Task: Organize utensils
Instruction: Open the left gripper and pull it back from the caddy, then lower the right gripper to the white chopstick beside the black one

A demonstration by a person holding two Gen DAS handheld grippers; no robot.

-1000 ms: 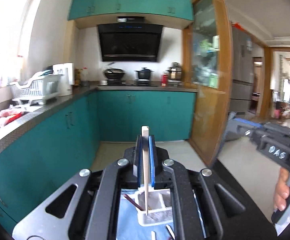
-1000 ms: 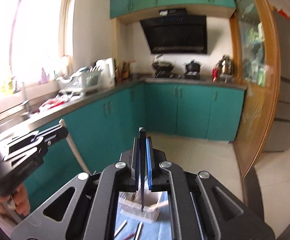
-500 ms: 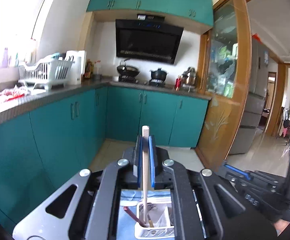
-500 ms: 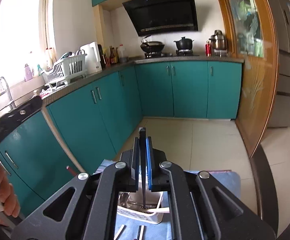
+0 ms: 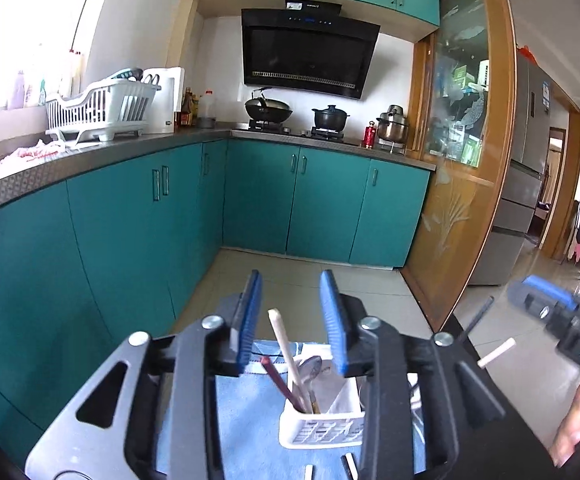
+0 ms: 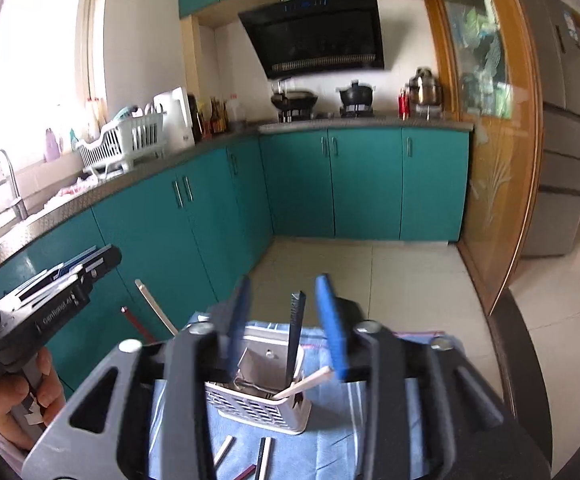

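Note:
A white slotted utensil caddy (image 5: 322, 426) (image 6: 262, 404) stands on a blue cloth (image 5: 246, 428) (image 6: 330, 444). My left gripper (image 5: 292, 320) is open above it; a pale wooden chopstick (image 5: 284, 354) stands free in the caddy beside a dark red chopstick (image 5: 280, 382) and a metal spoon (image 5: 310, 368). My right gripper (image 6: 286, 312) is open above the caddy; a black chopstick (image 6: 293, 336) stands in it, with a pale chopstick (image 6: 304, 384) leaning out. Loose utensil handles (image 6: 264, 458) lie on the cloth in front.
Teal cabinets (image 5: 138, 224) run along the left and back. The counter holds a white dish rack (image 5: 98, 110), a wok (image 5: 268, 110) and pots. A wood-framed glass door (image 5: 462, 184) stands on the right. The dark table edge (image 6: 518, 360) lies on the right.
Both grippers opened and let go of their chopsticks, which now stand in the caddy. Both views tilted further down toward the caddy.

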